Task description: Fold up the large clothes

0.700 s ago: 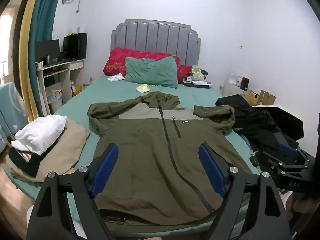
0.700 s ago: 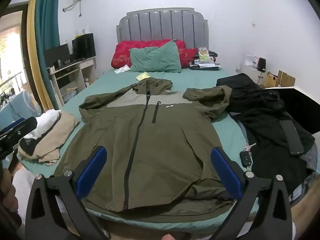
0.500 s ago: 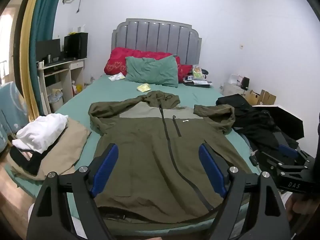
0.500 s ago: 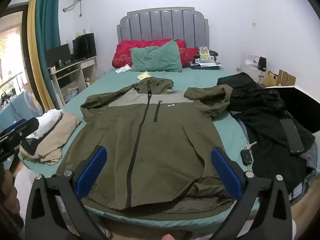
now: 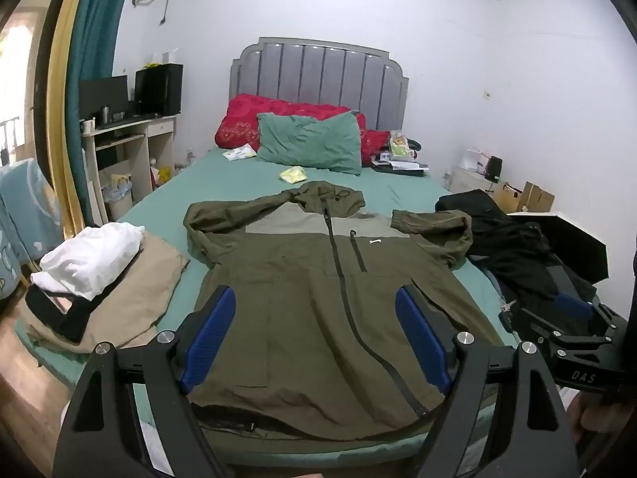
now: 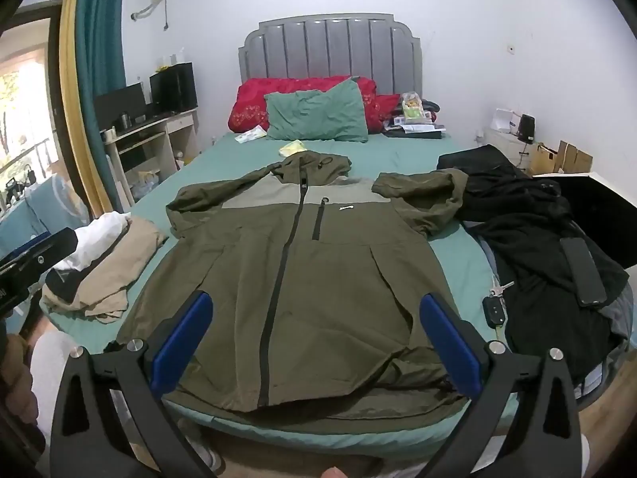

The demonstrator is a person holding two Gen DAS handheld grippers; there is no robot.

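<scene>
An olive green hooded jacket [image 5: 310, 298] lies flat, front up and zipped, on the green bed [image 5: 247, 183], hood toward the headboard, both sleeves bent inward. It also shows in the right wrist view [image 6: 310, 271]. My left gripper [image 5: 316, 310] is open and empty, held above the jacket's hem. My right gripper [image 6: 316, 318] is open and empty, also above the hem at the bed's foot. The right gripper also shows at the right edge of the left wrist view [image 5: 573, 342].
A pile of white, beige and black clothes [image 5: 103, 275] lies on the bed's left. Black clothes [image 6: 549, 239], a phone [image 6: 583, 275] and car keys [image 6: 493, 306] lie on the right. Pillows [image 6: 318, 115] lie at the headboard. A desk [image 5: 127, 147] stands left.
Both grippers have drifted slightly back and up from the bed. The jacket has not moved and both grippers stay open.
</scene>
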